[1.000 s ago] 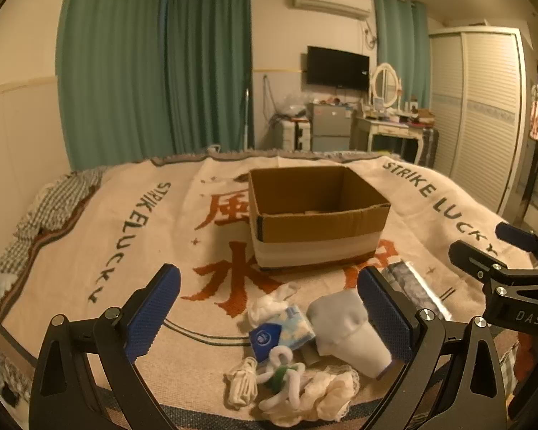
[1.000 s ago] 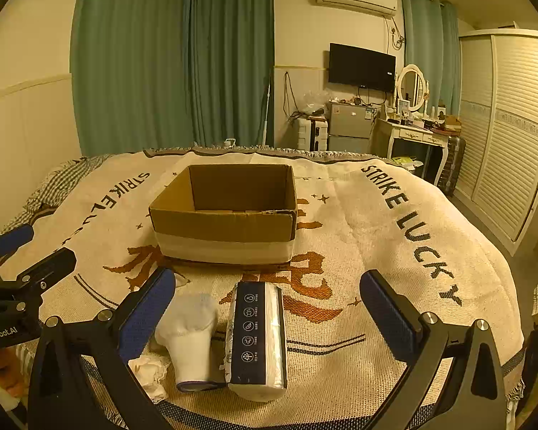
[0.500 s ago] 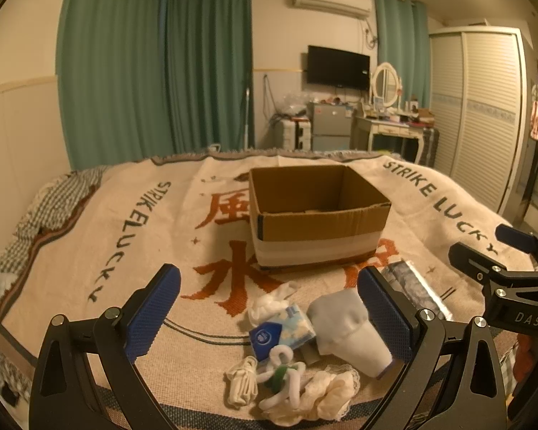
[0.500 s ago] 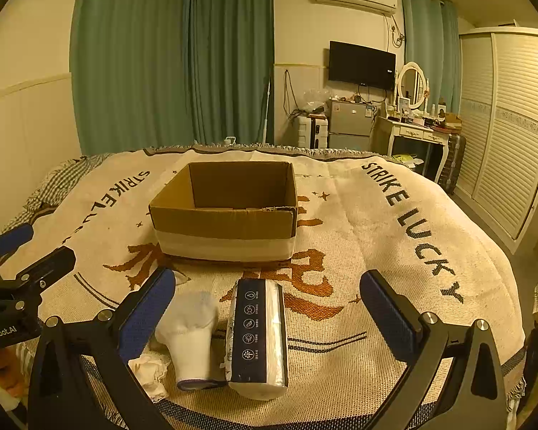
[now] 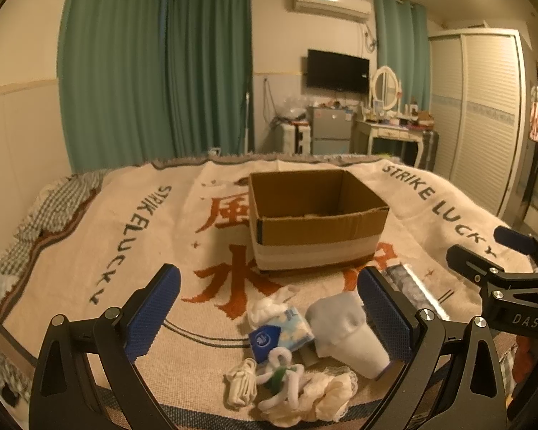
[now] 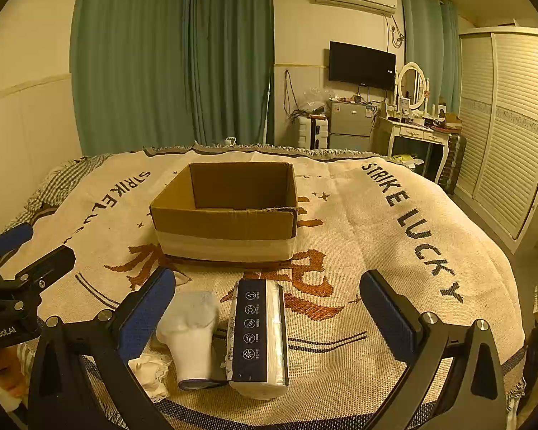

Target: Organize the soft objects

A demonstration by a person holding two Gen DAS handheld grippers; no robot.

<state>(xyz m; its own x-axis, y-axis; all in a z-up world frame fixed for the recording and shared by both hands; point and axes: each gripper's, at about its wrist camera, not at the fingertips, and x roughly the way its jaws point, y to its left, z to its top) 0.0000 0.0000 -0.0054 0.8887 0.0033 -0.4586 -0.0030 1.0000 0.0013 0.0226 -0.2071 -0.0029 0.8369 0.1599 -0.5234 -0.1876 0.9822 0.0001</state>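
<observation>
An open cardboard box (image 5: 315,220) stands mid-bed; it also shows in the right wrist view (image 6: 226,211). Soft items lie near the bed's front edge: a white sock roll (image 5: 348,333) (image 6: 192,333), a tissue pack (image 5: 281,333), a white crumpled cloth (image 5: 272,304), a white string bundle (image 5: 240,381), a cream lace scrunchie (image 5: 319,394), and a long wrapped tissue pack (image 6: 260,333) (image 5: 410,286). My left gripper (image 5: 269,313) is open and empty above the small items. My right gripper (image 6: 269,311) is open and empty above the sock and wrapped pack.
A cream blanket (image 6: 394,251) with "STRIKE LUCKY" lettering covers the bed. A checked pillow (image 5: 53,208) lies at the left. Beyond the bed stand green curtains (image 6: 168,57), a dressing table (image 6: 416,132) and a wardrobe (image 6: 509,118).
</observation>
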